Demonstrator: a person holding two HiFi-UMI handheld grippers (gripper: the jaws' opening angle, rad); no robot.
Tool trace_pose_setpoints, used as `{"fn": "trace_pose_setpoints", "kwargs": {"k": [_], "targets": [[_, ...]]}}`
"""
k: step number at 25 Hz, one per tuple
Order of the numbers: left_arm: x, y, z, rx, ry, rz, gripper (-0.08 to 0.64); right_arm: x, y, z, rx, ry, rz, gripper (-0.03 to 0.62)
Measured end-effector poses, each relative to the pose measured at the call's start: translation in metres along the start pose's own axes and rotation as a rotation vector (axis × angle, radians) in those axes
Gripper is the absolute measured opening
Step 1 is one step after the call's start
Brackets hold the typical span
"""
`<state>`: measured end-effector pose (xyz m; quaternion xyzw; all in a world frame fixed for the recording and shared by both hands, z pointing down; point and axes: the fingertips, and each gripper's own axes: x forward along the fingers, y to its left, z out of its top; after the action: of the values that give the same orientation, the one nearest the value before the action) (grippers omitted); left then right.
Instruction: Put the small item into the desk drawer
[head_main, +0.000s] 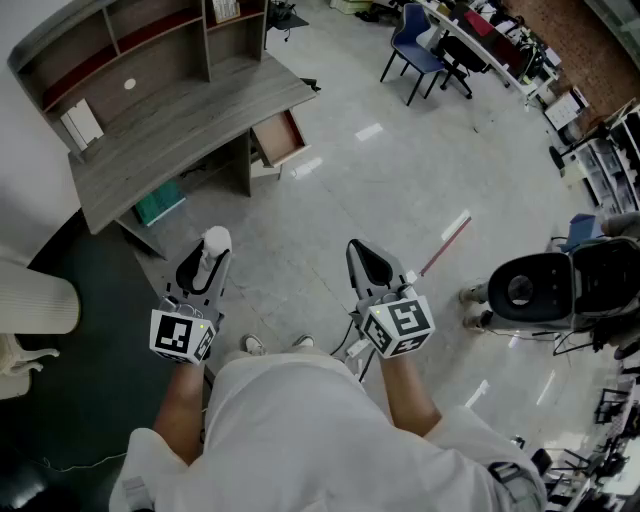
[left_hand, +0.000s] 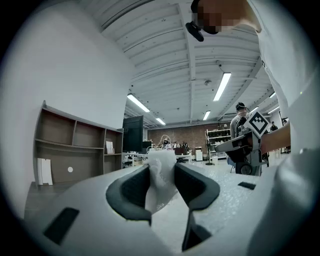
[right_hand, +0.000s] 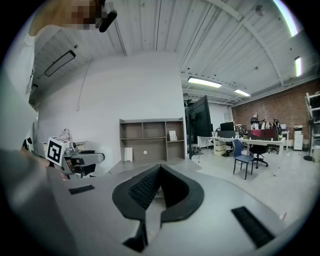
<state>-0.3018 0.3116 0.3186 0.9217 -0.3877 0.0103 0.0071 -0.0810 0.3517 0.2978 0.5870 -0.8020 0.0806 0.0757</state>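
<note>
Grey tabletop (head_main: 190, 120), drawer (head_main: 280, 138) open, glossy floor (head_main: 400, 180), left gripper (head_main: 212, 250) fingers pinching white small item (left_hand: 160, 175), right gripper (right_hand: 159, 170) fingers closed, empty.

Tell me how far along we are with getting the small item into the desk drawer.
Done: the white small item is gripped in the left tool, and the drawer already stands open. In hand: the item is held out in front, well short of the desk. Left: reach the drawer, set the item inside and release. The right tool is shut and empty.
</note>
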Motion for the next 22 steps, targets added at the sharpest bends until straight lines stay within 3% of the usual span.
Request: {"fn": "trace_pose_setpoints", "kwargs": {"k": [15,22], "targets": [[-0.009,0.027,-0.026,-0.050,0.004,-0.037,0.161,0.019,0.036,-0.021,0.039,0.026,0.019,-0.003],[0.006,0.025,-0.039,-0.069,0.032,-0.071,0.161,0.021,0.019,-0.035,0.050,0.064,-0.030,-0.003]]}}
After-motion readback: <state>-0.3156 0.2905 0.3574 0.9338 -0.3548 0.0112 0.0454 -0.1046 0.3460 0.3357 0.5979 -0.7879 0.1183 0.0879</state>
